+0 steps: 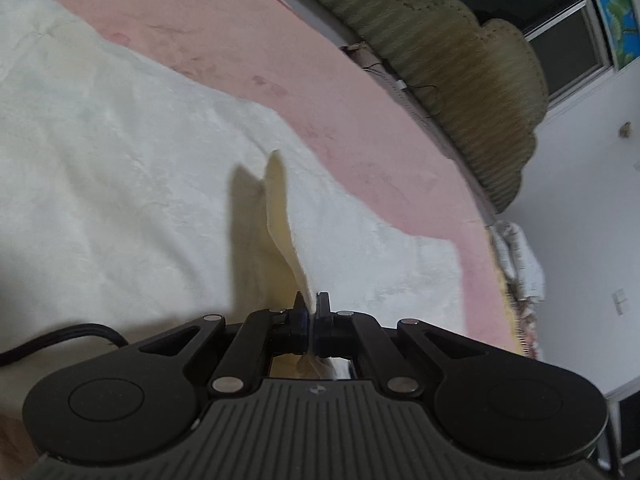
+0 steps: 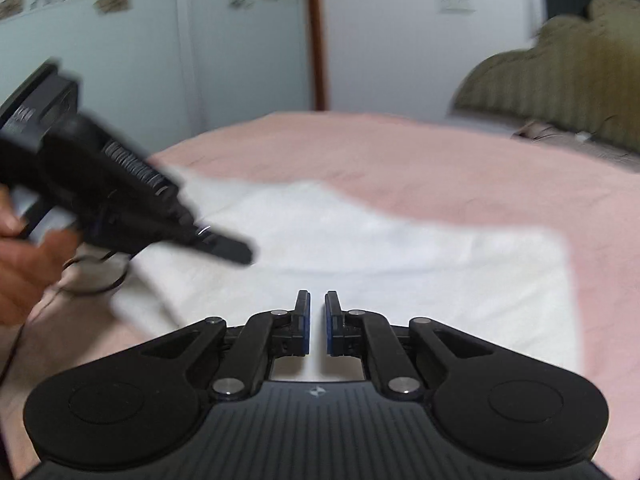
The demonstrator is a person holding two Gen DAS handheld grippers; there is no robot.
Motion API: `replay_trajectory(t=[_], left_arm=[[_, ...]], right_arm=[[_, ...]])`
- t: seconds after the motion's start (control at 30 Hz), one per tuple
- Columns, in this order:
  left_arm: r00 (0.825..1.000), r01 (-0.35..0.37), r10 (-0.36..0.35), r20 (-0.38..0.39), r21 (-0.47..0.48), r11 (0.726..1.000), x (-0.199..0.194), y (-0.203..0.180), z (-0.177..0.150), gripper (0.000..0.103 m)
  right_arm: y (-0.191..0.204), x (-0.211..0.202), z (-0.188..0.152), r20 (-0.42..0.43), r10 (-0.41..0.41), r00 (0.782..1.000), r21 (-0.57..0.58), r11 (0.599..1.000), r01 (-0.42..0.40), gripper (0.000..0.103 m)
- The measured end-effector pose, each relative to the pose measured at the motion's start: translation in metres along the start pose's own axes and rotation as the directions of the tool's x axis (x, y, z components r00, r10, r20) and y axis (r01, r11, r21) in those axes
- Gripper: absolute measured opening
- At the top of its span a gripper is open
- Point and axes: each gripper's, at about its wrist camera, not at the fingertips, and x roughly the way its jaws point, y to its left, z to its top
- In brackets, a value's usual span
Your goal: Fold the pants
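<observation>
**Soft white pants, one edge pinched and lifted**

The pants [image 1: 120,184] lie spread across a pink bedsheet [image 1: 248,52], a pale, plush-looking cloth that fills much of the bed's near side. Judging by the way it drapes and wrinkles, the fabric is light, limp and thick enough to hold a soft crease, but it will sag from any single point of hold. It looks neither slippery nor fragile; the main risk is that a lifted edge bunches or drags the layers beneath out of line.

The left gripper [image 1: 311,312] is clenched on a thin flap of the pants, which stands up in a yellowish fold in front of the fingers and casts a shadow on the cloth below. The right gripper [image 2: 317,322] hovers above the pants with its jaws slightly apart and nothing between them.

A good hold for the free tool would probably be a hem or corner along the same edge, so the cloth travels flat when folded over. In the right wrist view the left gripper shows blurred at the left, held in a bare hand [image 2: 24,256]. A ribbed olive headboard [image 1: 460,80] stands behind the bed.
</observation>
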Motion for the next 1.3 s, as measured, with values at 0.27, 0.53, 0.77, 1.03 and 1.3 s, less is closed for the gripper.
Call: replay_trajectory(t=[0.27, 0.53, 0.77, 1.03, 1.3], left_arm=[[0.999, -0.046, 0.045, 0.010, 0.083, 0.995, 0.015, 0.001, 0.000, 0.016], [0.997, -0.075, 0.072, 0.029, 0.127, 0.989, 0.015, -0.005, -0.005, 0.021], [0.996, -0.087, 0.082, 0.039, 0.156, 0.984, 0.015, -0.008, -0.007, 0.020], [0.991, -0.125, 0.113, 0.065, 0.222, 0.967, 0.016, -0.017, -0.011, 0.021], [0.964, -0.227, 0.177, 0.198, 0.264, 0.938, -0.009, -0.031, 0.005, 0.021]], right_arm=[[-0.014, 0.003, 0.006, 0.023, -0.133, 0.991, 0.054, 0.990, 0.131, 0.008], [-0.075, -0.003, 0.020, 0.027, -0.199, 0.980, 0.235, 0.954, 0.187, 0.017], [-0.141, 0.034, 0.025, -0.111, -0.250, 0.962, 0.297, 0.915, 0.273, 0.029], [-0.106, -0.005, -0.001, -0.079, -0.239, 0.968, 0.227, 0.941, 0.251, 0.030], [-0.073, -0.018, -0.022, -0.096, -0.181, 0.979, 0.104, 0.976, 0.190, 0.040]])
